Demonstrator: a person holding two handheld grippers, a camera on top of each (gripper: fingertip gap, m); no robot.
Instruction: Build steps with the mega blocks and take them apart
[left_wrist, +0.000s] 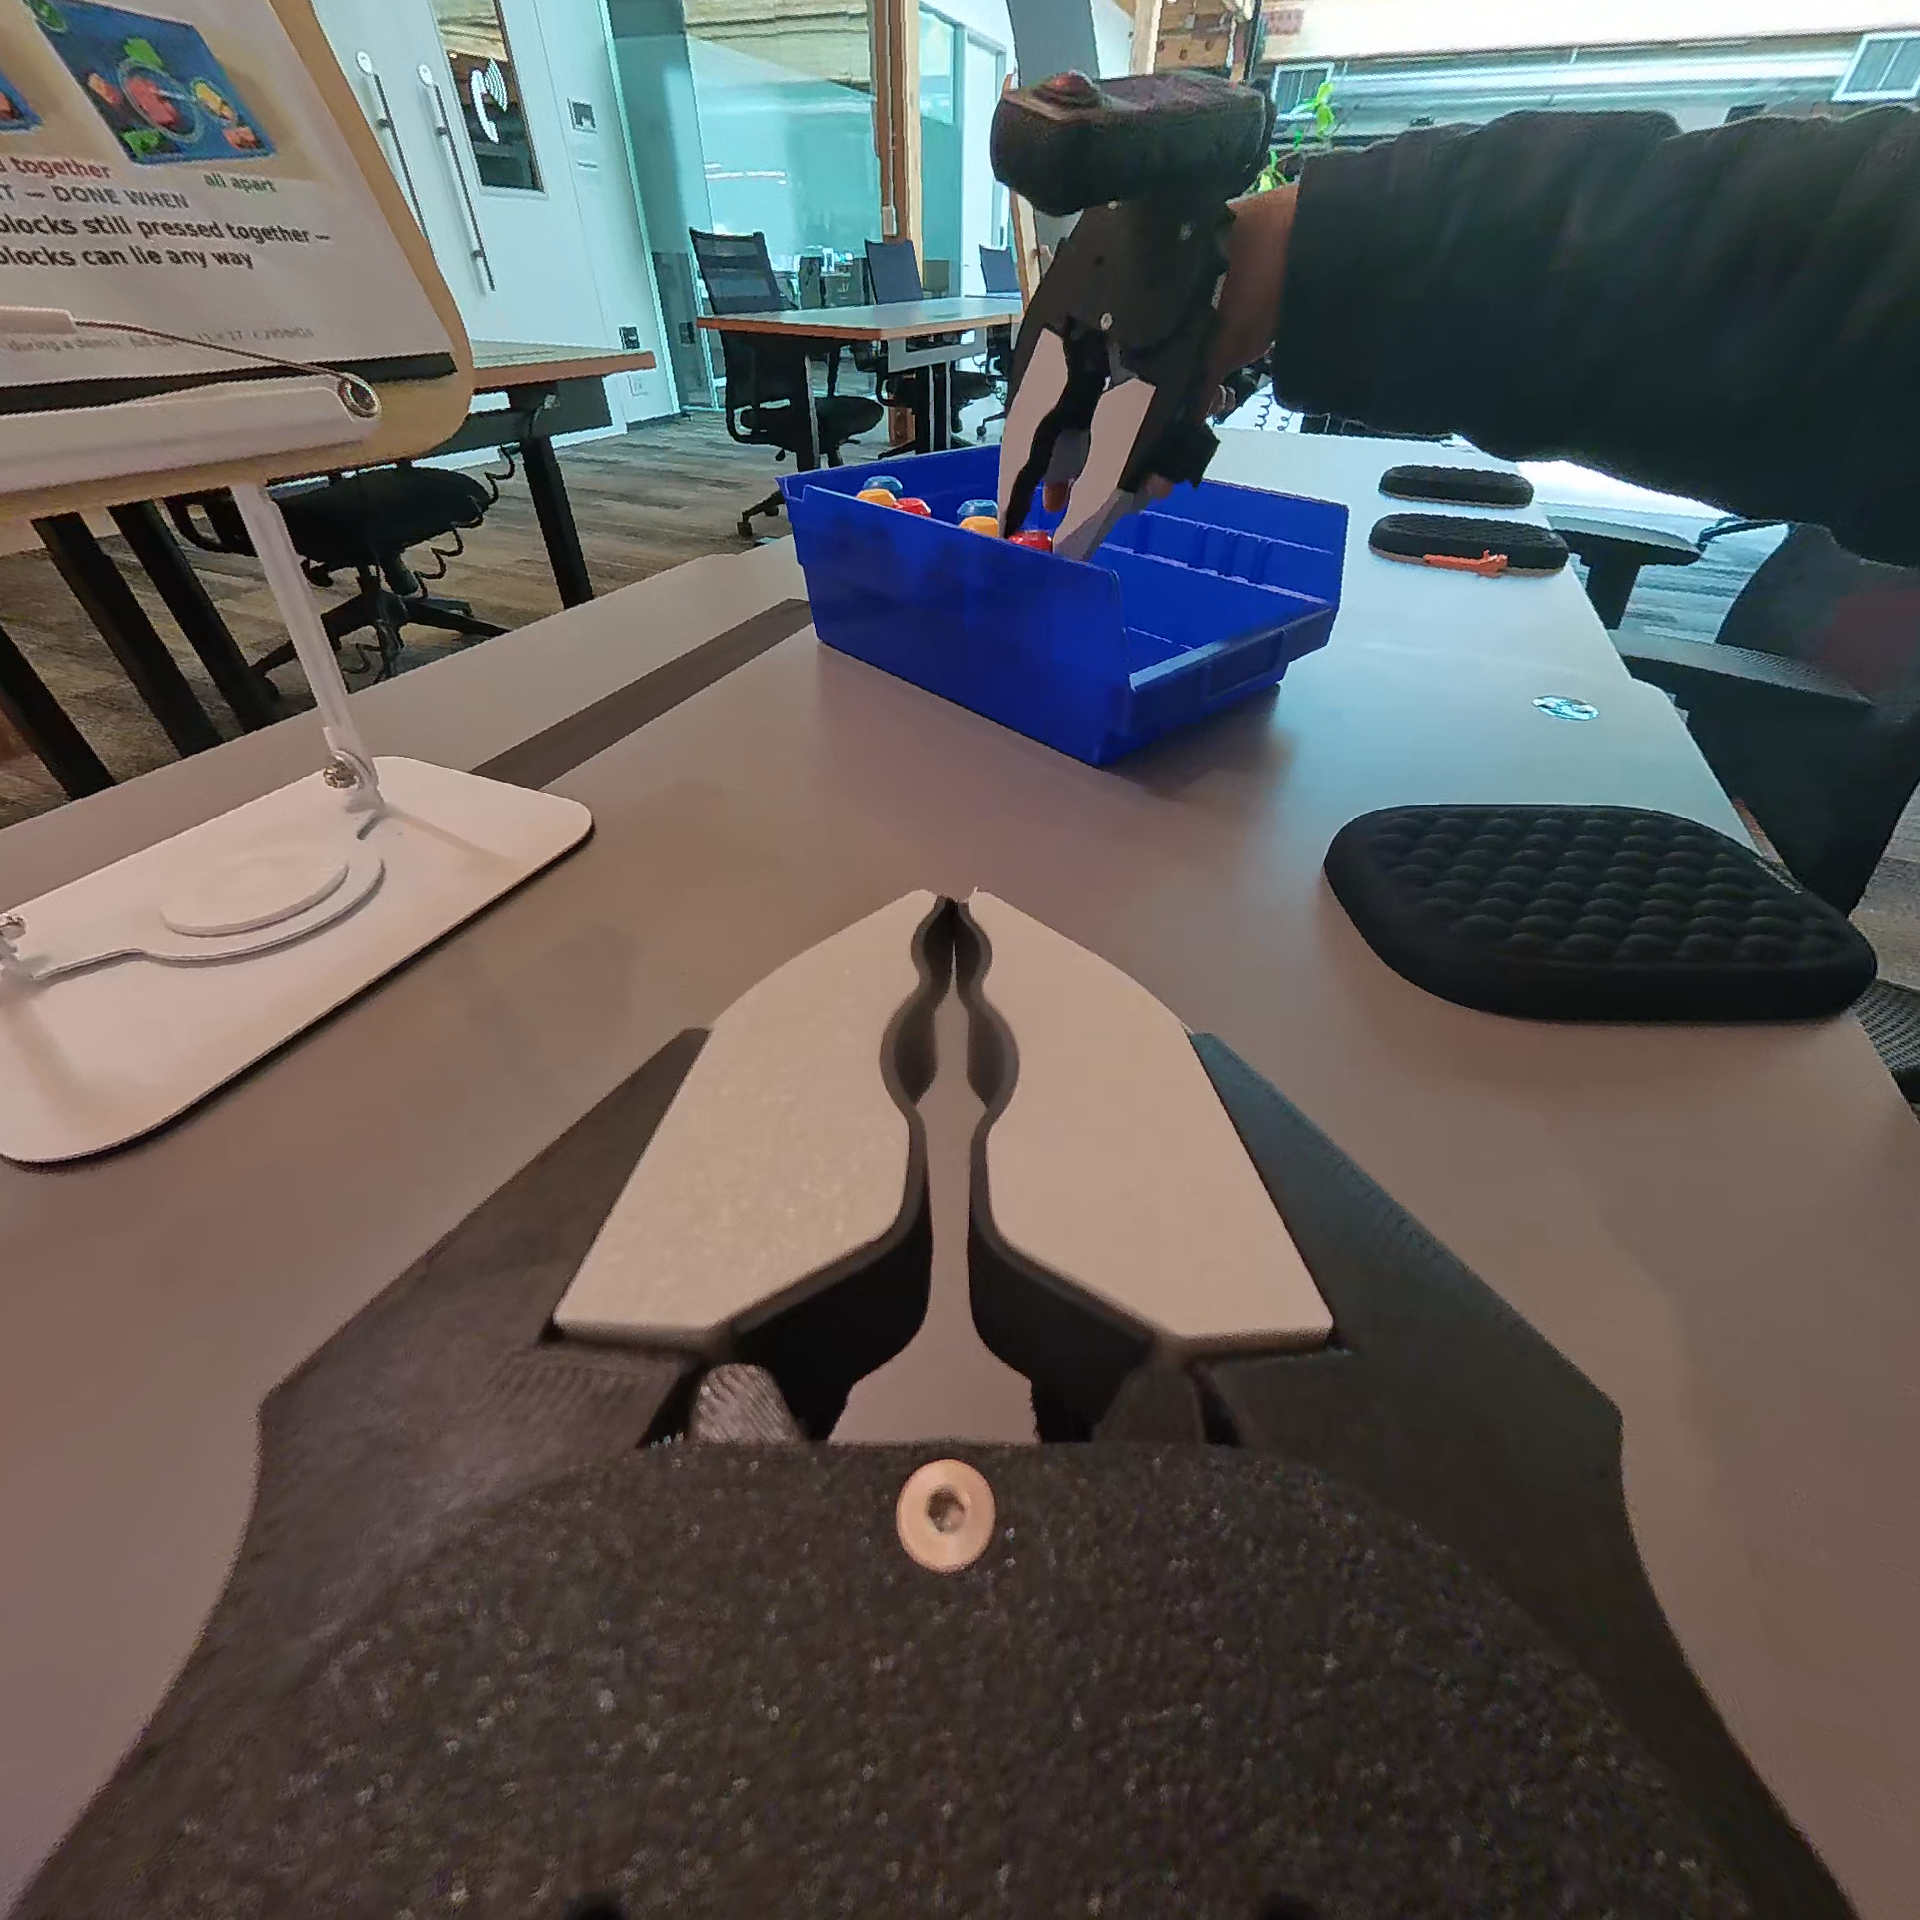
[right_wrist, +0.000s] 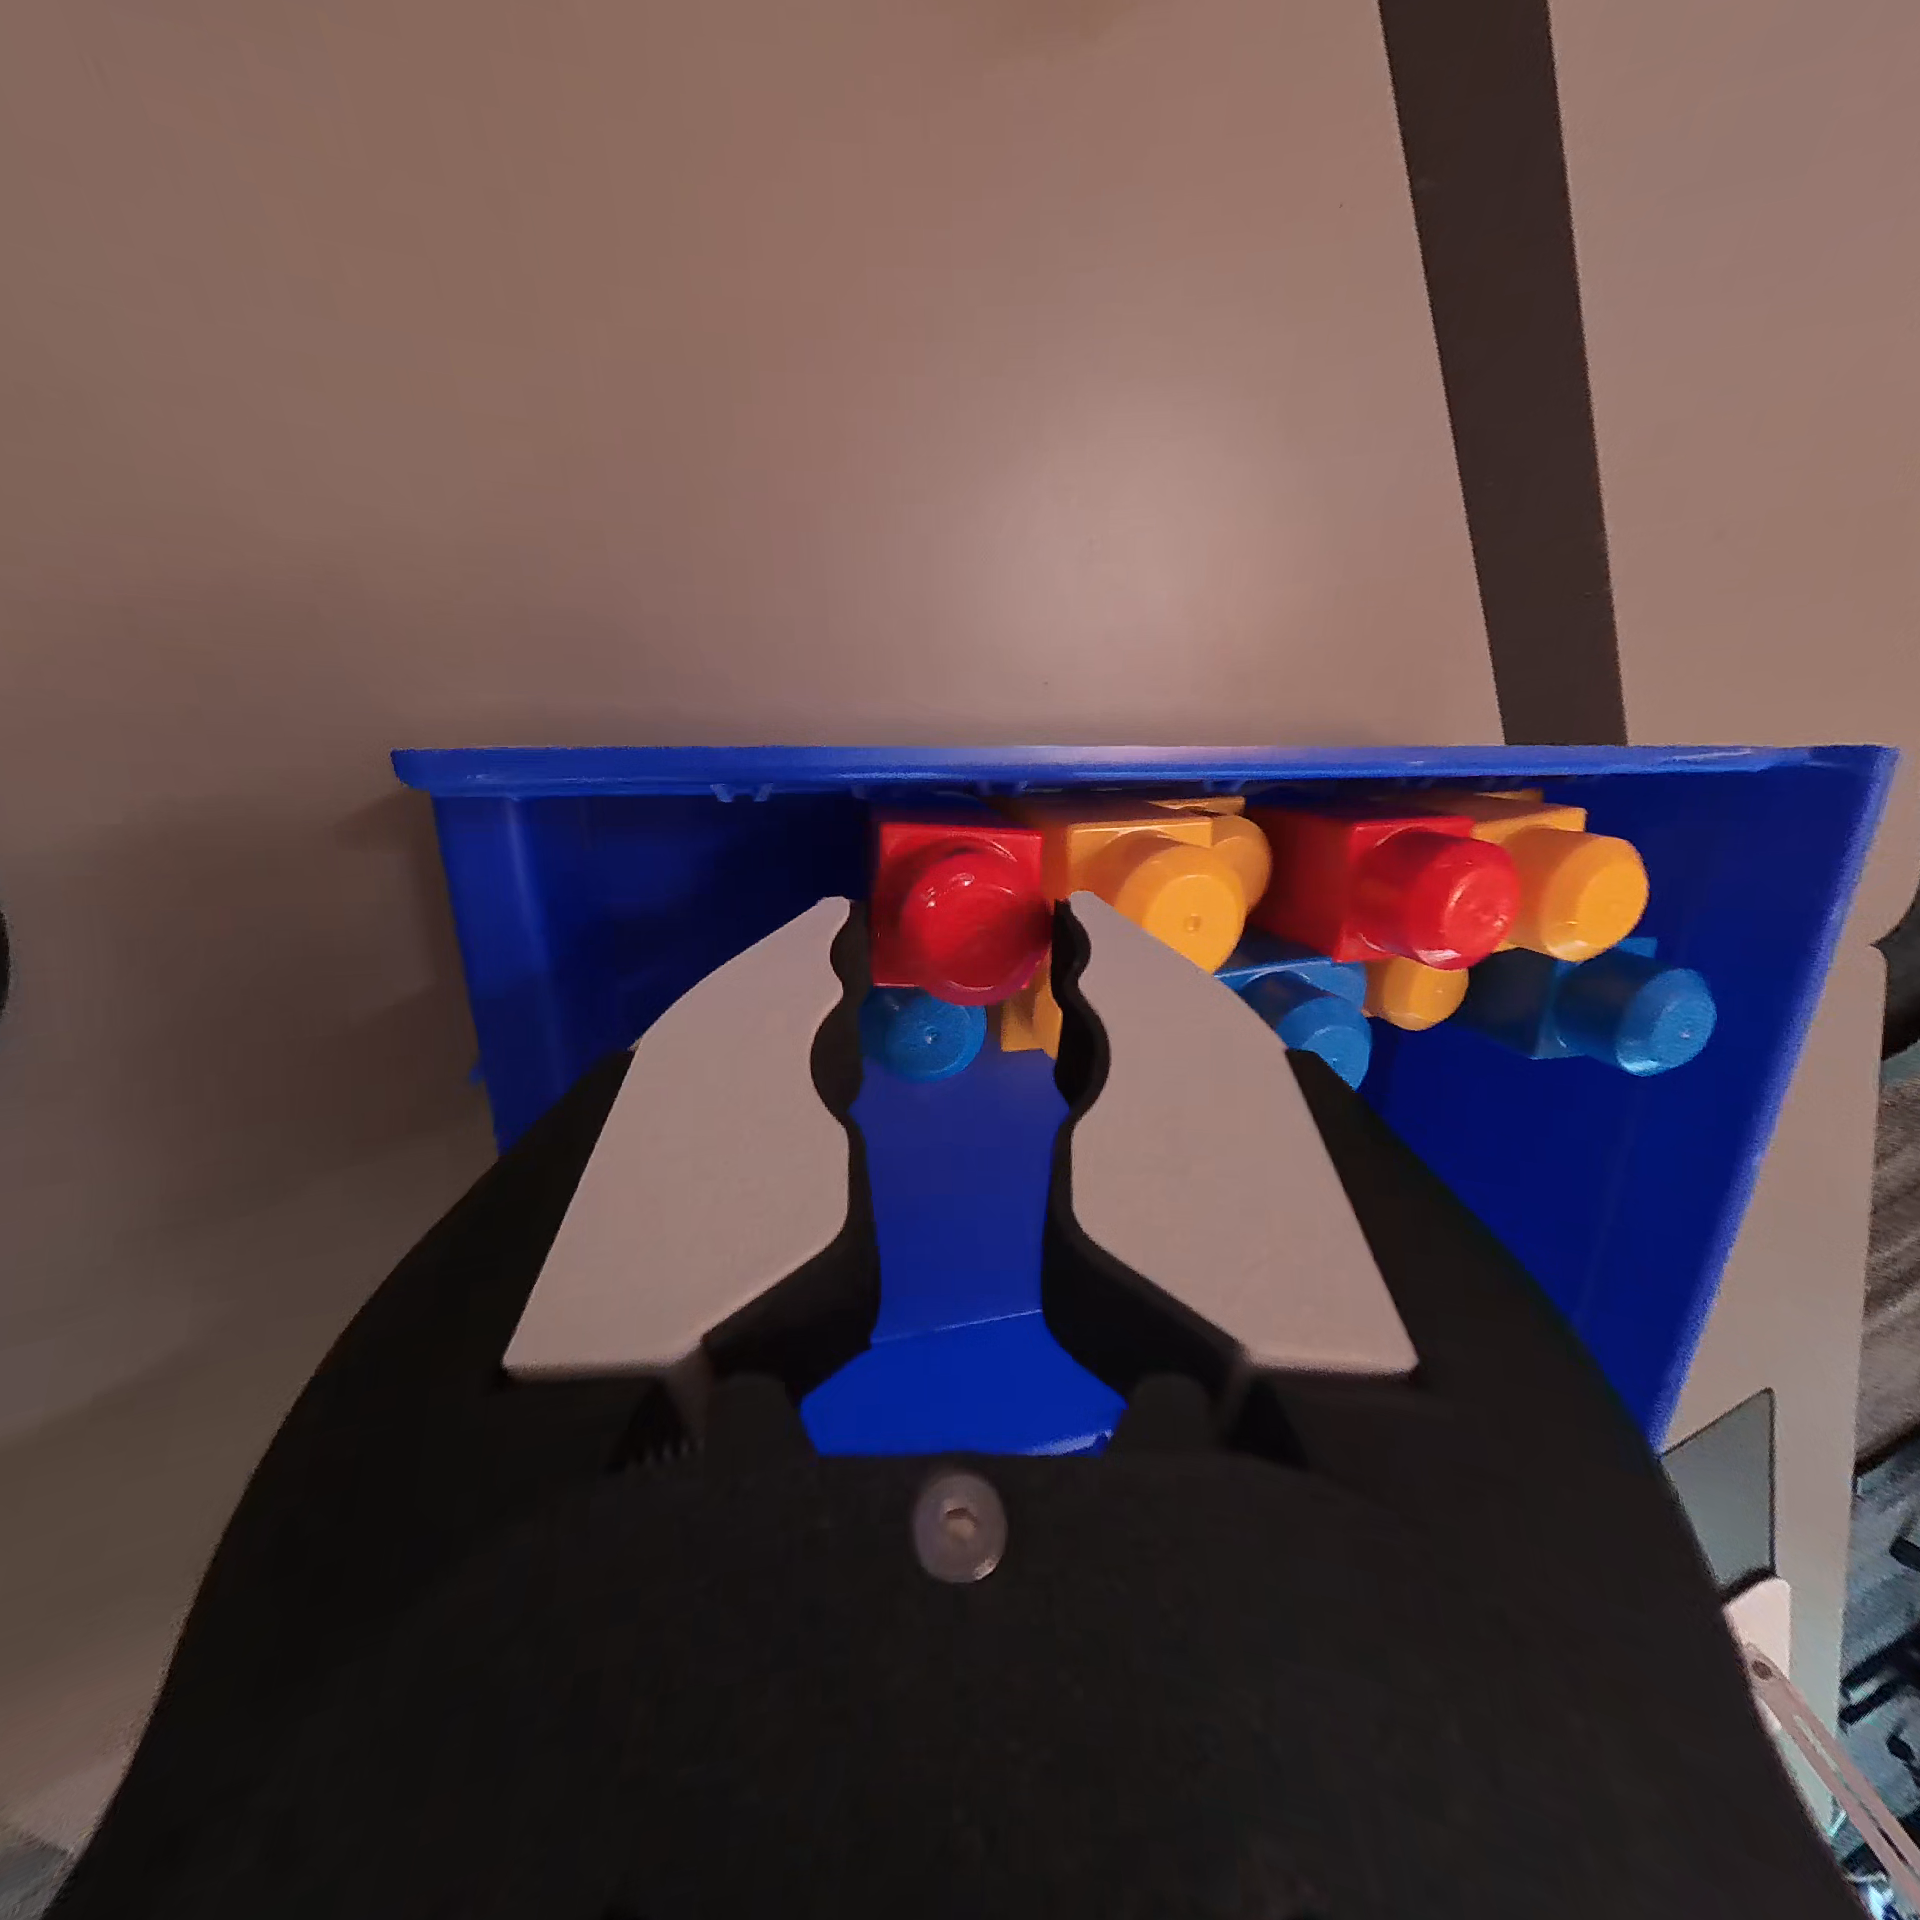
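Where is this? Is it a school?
More likely an open office: rows of desks with black swivel chairs behind, and glass-walled rooms. The blue bin of blocks sits on a grey table.

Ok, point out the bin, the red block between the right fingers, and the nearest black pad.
bin (left_wrist: 966, 623): left wrist view, near side wall.
red block (right_wrist: 961, 909): right wrist view, stud top.
black pad (left_wrist: 1590, 914): left wrist view, bumpy top centre.

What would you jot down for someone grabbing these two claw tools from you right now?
Left gripper: shut, empty, low over the grey table.
Right gripper: open, reaching into the blue bin, jaws either side of a red block, not yet closed.
Blocks: red, orange and blue ones all in the bin.
Done: no steps built.
Left: lift blocks out, build steps, take them apart.
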